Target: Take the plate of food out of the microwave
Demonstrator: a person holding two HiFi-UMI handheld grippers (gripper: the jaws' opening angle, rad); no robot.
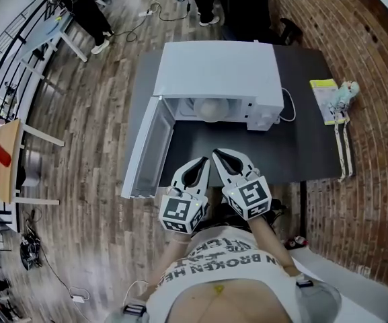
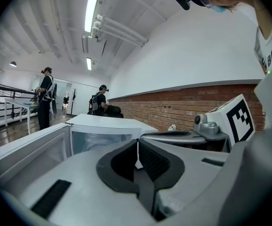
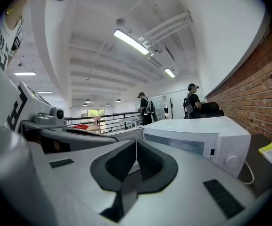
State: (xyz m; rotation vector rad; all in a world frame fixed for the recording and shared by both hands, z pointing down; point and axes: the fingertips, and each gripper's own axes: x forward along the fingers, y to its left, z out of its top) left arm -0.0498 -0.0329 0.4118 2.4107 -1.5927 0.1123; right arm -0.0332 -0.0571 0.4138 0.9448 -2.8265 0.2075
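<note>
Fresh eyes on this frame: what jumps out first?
The white microwave stands on the dark table at the middle of the head view, its door swung wide to the left, with the plate of food showing as a pale round shape inside. Just below it, the left gripper and right gripper sit side by side, both shut and empty, short of the opening.

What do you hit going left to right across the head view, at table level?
open microwave door → plate of food → microwave control panel → yellow booklet → toy figure
</note>
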